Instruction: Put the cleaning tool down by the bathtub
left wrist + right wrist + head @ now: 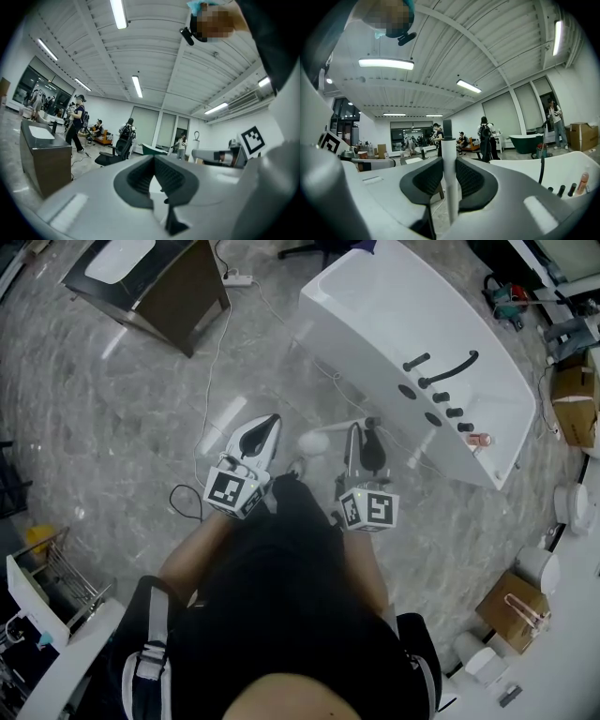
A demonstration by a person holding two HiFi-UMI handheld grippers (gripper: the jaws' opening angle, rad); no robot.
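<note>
My right gripper [364, 434] is shut on the cleaning tool's thin white handle [449, 183]. The handle stands upright between the pads and ends in a dark tip. In the head view the tool's white rounded head [314, 442] hangs over the marble floor, just left of that gripper. The white bathtub [375, 306] lies ahead and to the right, and its rim [553, 171] also shows in the right gripper view. My left gripper [269, 424] is held level with the right one. Its jaws [153, 160] meet at the tips with nothing between them.
Black tap fittings [448, 368] and a pink bottle [480, 440] sit on the tub's near rim. A dark sink cabinet [155, 282] stands at the back left, with a cable [211, 381] trailing across the floor. Cardboard boxes [575, 404] line the right side. People stand far off.
</note>
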